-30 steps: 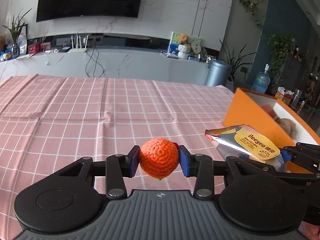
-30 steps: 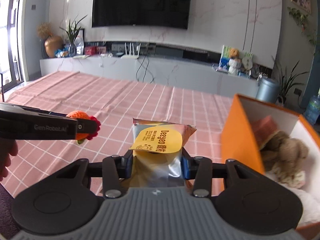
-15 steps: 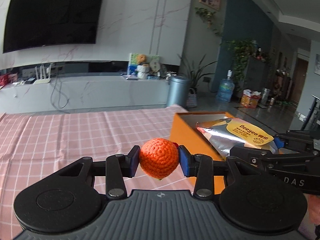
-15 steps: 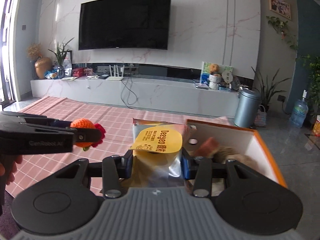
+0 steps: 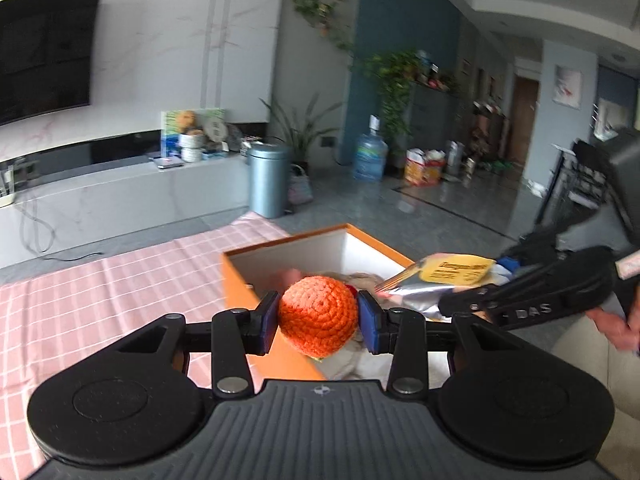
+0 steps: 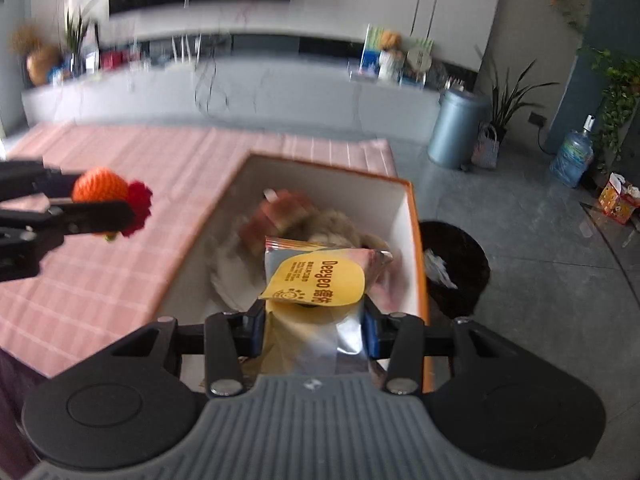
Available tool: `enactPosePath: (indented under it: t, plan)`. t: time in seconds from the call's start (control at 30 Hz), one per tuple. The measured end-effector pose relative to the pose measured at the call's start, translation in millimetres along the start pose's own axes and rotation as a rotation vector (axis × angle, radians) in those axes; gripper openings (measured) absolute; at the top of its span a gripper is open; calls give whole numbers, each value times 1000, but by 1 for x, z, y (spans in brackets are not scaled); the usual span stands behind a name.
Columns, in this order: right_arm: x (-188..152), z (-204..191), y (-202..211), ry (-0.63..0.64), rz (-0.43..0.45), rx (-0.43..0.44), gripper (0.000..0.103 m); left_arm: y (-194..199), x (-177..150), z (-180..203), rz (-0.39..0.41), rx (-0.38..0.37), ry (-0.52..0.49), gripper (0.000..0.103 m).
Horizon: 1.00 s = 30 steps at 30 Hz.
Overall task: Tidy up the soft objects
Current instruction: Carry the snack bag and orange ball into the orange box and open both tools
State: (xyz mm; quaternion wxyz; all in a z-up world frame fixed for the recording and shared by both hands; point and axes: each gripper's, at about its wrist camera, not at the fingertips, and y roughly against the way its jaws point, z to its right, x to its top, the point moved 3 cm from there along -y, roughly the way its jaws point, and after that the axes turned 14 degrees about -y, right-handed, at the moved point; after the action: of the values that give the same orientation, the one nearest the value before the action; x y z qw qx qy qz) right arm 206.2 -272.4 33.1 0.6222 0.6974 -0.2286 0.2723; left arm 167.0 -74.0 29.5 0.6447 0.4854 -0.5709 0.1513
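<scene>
My left gripper (image 5: 318, 324) is shut on an orange crochet ball (image 5: 318, 318) with a red tuft, held at the near left edge of the orange box (image 5: 240, 280). It also shows in the right wrist view (image 6: 100, 186), left of the box. My right gripper (image 6: 314, 330) is shut on a silver snack packet with a yellow label (image 6: 316, 280), held over the open orange box (image 6: 414, 240). The packet also shows in the left wrist view (image 5: 436, 278). Soft toys (image 6: 288, 212) lie inside the box.
The box stands at the right end of a table with a pink checked cloth (image 6: 104, 264). A black bin (image 6: 460, 264) stands on the floor right of the box. A grey bin (image 6: 456, 128) and a water bottle (image 6: 570, 158) stand farther back.
Both grippers have moved right toward the box. The packet is now above the box interior and the ball is at the box's left side. Both grips are unchanged.
</scene>
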Motion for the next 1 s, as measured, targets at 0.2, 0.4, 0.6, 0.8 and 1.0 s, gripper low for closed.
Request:
enactPosePath:
  t: [0.2,0.4,0.6,0.8,1.0]
  plan:
    - [2,-1,-41,-3,-187,86,45,-38,4,19,-50,-87,-70,46]
    - [-7,-21,-77,-8,-286,148,45,-65,0,24,-104,-120,-136,46]
    - [-16,-30,-109,-13,-400,171,46,-80,-5,13,-144,-120,-138,46]
    - [-18,-27,-113,-35,-439,195,55,-91,-8,9,-166,-138,-146,46]
    - [-11,-16,-85,-1,-357,174,59,-99,-8,12,-188,-172,-170,46]
